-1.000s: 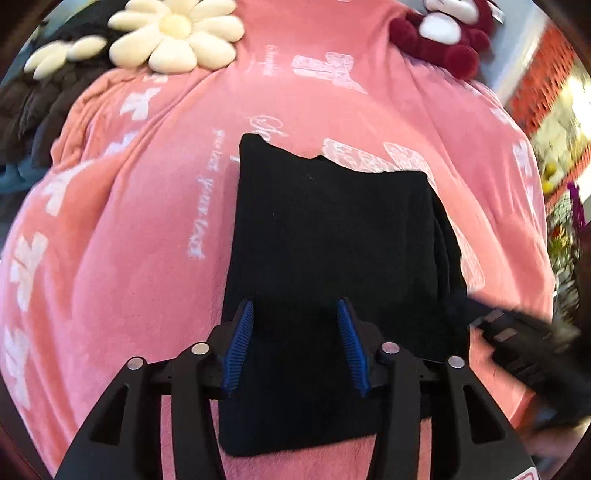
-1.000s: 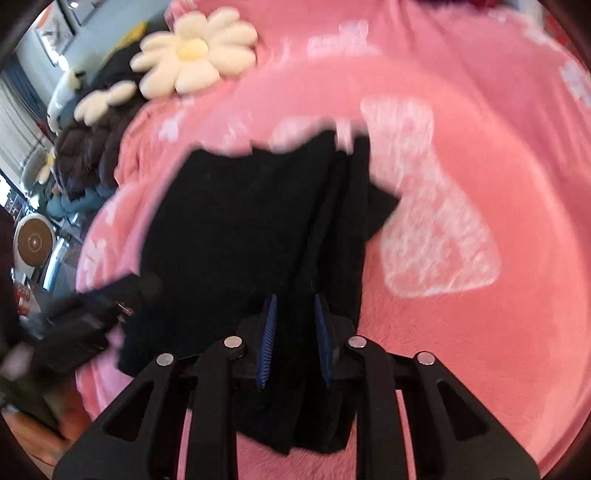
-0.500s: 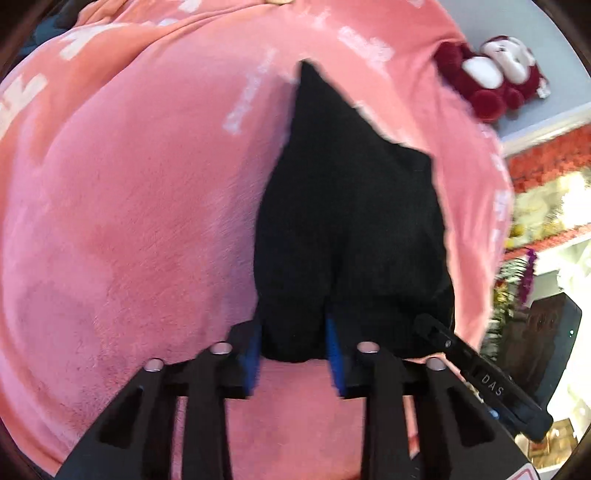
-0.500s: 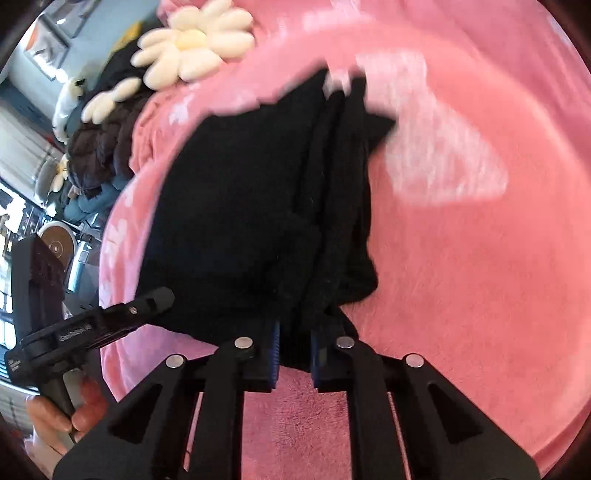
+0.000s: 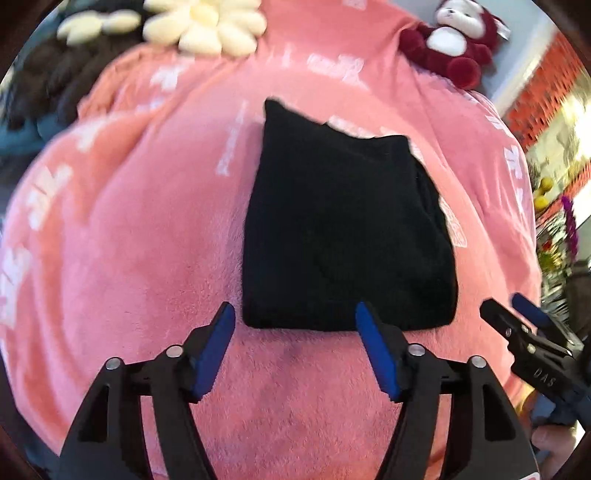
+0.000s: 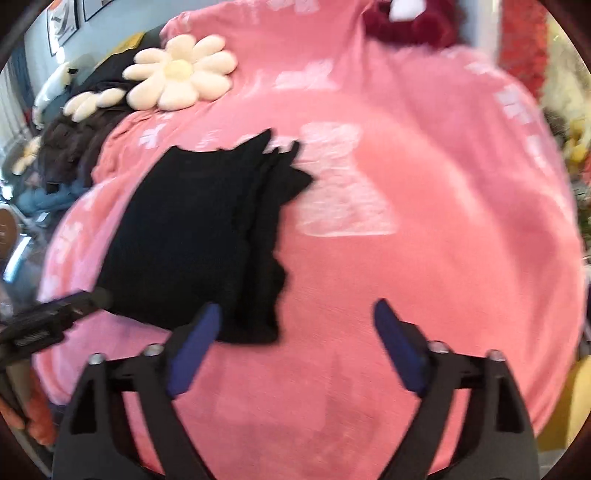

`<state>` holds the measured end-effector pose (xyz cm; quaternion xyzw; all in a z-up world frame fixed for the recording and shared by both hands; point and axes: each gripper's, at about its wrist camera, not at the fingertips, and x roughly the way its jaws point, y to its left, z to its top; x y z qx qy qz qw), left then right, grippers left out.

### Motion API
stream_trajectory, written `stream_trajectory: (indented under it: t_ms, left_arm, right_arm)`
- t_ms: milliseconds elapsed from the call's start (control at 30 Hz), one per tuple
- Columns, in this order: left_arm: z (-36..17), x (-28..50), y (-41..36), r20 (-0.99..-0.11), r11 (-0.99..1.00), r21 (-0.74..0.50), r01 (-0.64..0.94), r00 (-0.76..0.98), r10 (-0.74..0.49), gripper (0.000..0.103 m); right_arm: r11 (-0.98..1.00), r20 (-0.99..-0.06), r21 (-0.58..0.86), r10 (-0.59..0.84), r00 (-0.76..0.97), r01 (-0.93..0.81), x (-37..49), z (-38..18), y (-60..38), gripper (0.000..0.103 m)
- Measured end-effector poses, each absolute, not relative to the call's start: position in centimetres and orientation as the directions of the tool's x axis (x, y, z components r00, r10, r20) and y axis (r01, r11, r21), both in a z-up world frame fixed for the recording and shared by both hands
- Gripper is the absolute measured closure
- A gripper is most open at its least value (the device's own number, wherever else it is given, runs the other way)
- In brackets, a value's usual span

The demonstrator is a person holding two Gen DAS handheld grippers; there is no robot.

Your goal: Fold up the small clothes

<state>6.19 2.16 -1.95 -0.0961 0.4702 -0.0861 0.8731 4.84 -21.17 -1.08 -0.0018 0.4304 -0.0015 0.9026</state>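
The black garment point(image 5: 347, 236) lies folded into a compact block on the pink blanket point(image 5: 122, 258), toward its near edge; the left gripper point(image 5: 293, 347) and right gripper point(image 6: 295, 338) are both opening, nothing between the jaws; release cleanly, draw straight back without snagging the near hem, then tidy the ragged right-hand layers.

The folded black knit garment point(image 5: 343, 229) is laid flat on the pink fleece blanket point(image 5: 122, 258), roughly mid-blanket. Just short of its near edge the left gripper point(image 5: 293, 347) is held, fingers point(image 5: 218, 347) opening with nothing between them. The right gripper point(image 6: 295, 339) is found off its right corner, also opening. Behind, a cream flower-shaped cushion point(image 5: 207, 26) is seen far left, a maroon plush toy point(image 5: 454, 40) far right.
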Motion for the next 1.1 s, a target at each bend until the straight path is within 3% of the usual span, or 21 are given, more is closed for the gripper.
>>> stream_trajectory:
  t_ms: [67, 167, 367, 567, 833, 1100]
  left_arm:
    - [-1.6, 5.0, 0.9, -0.782, 0.976, -0.204, 0.078, 0.587, -0.210, 0.023]
    - [-1.9, 3.0, -0.6, -0.766, 0.980, -0.178, 0.087, 0.613, -0.194, 0.018]
    - [-4.4, 1.1, -2.1, -0.801, 0.991, -0.110, 0.080, 0.583, -0.136, 0.018]
    - [-5.0, 0.9, -2.2, -0.815, 0.996, -0.072, 0.062, 0.572, -0.094, 0.018]
    - [-5.4, 0.5, -2.4, -0.832, 0.998, -0.034, 0.051, 0.552, -0.057, 0.018]
    - [-5.1, 0.1, -1.8, -0.835, 0.999, -0.039, 0.023, 0.549, -0.045, 0.018]
  right_arm:
    - [0.999, -0.786, -0.039, -0.039, 0.617, 0.014, 3.6, -1.9, -21.5, 0.012]
    - [0.997, -0.786, -0.066, -0.075, 0.613, 0.038, 1.6, -3.2, -22.4, 0.010]
    - [0.992, -0.802, 0.087, 0.017, 0.597, 0.088, 0.8, -3.4, -24.7, 0.008]
    - [0.991, -0.820, 0.085, 0.011, 0.572, 0.103, 0.7, -4.0, -24.3, 0.008]
    - [1.000, -0.796, -0.011, -0.008, 0.605, -0.001, -0.7, -3.2, -20.9, 0.008]
    - [1.000, -0.797, 0.012, 0.006, 0.604, 0.006, -1.1, -3.1, -20.4, 0.008]
